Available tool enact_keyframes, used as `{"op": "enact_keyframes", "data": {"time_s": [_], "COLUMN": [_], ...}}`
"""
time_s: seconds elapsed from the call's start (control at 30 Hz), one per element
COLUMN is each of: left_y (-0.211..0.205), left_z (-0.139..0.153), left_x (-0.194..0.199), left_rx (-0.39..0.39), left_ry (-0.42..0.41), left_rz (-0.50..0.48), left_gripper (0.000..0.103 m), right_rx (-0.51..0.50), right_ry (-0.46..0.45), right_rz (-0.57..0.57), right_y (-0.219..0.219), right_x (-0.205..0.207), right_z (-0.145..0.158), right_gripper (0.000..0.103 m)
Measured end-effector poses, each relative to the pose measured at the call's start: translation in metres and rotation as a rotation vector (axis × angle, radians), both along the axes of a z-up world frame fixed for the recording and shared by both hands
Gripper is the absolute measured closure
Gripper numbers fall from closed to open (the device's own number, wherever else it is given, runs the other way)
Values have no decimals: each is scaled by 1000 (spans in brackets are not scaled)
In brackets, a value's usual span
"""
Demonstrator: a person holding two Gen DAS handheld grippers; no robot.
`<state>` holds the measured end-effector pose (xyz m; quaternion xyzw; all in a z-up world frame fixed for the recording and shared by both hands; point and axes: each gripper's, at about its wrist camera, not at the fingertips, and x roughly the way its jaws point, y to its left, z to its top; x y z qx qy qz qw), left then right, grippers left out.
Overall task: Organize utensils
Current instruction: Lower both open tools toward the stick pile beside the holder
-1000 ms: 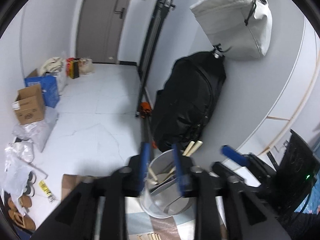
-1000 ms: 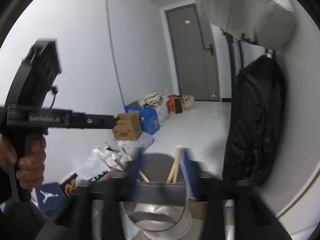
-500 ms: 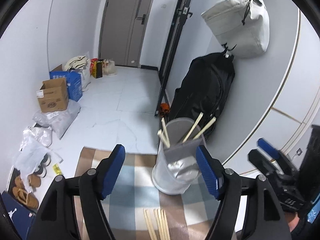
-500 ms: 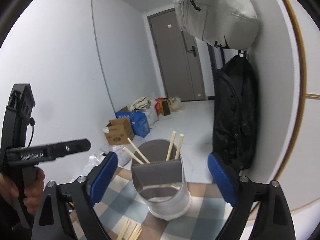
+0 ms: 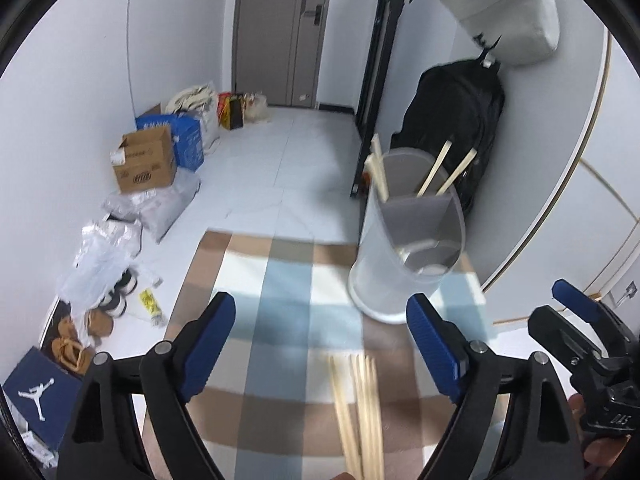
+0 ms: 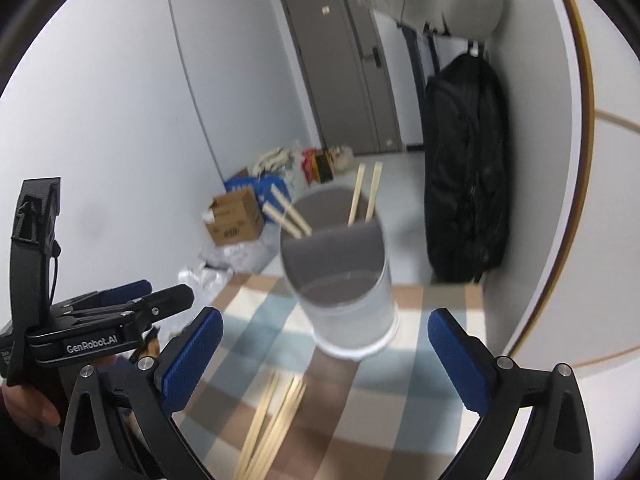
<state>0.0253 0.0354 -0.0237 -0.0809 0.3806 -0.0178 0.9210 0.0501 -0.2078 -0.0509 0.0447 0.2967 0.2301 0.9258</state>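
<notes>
Both hand-held grippers hung over the checked cloth with nothing in them, and this looked like the gap between one drop-off and the next pick-up. The left hand-held gripper (image 5: 320,344) had its blue ribbed pads spread wide and was opening further, nothing between them but cloth; the right hand-held gripper (image 6: 324,356) stood at its widest, empty too, its jaws also opening. The task's things were split in two lots. Four chopsticks (image 6: 362,194) already stood in the tub (image 6: 344,280), a frosted, translucent plastic cylinder with a grey divider across its mouth, two leaning left in one half, two nearly upright in the other. The rest, a loose bundle of chopsticks (image 5: 360,408), lay flat on the cloth (image 5: 280,280) just short of the tub, pale bare wood, thin and square-cut at the ends, fanned slightly apart. The cloth itself was soft-looking, in tan, cream and pale blue squares. My read: the next move called for one gripper to come down on that bundle, narrow its jaws over one or two sticks, then lift and tip them upright into the tub. Thin sticks lying flat on cloth would be fiddly to pinch cleanly.
</notes>
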Motion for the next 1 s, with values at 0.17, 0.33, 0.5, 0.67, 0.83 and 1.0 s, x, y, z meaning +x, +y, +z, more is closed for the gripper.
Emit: {"op": "enact_keyframes", "data": {"time_s": [0.17,0.33,0.5,0.67,0.83,1.0], "left_y": [4,4,6,7,6,2], "left_z": [-31,-58,-76,-95,-99,-103], "left_x": [-4,-2,-1,5,6,8], "left_rx": [7,20,56,52,47,49], "left_ry": [78,165,222,304,324,337], "left_rz": [9,15,13,34,60,44], "left_gripper": [19,19,19,19,19,19], "right_rx": [-38,-81,-105,-151,-132,-127], "right_ry": [70,92,118,102,126,144], "right_rz": [6,-31,-17,-9,5,28], "right_y": [6,6,9,16,19,26], "right_x": [-1,3,7,10,14,19], "right_z": [-20,-31,-39,-41,-45,-47], "right_gripper": [0,0,0,17,22,27]}}
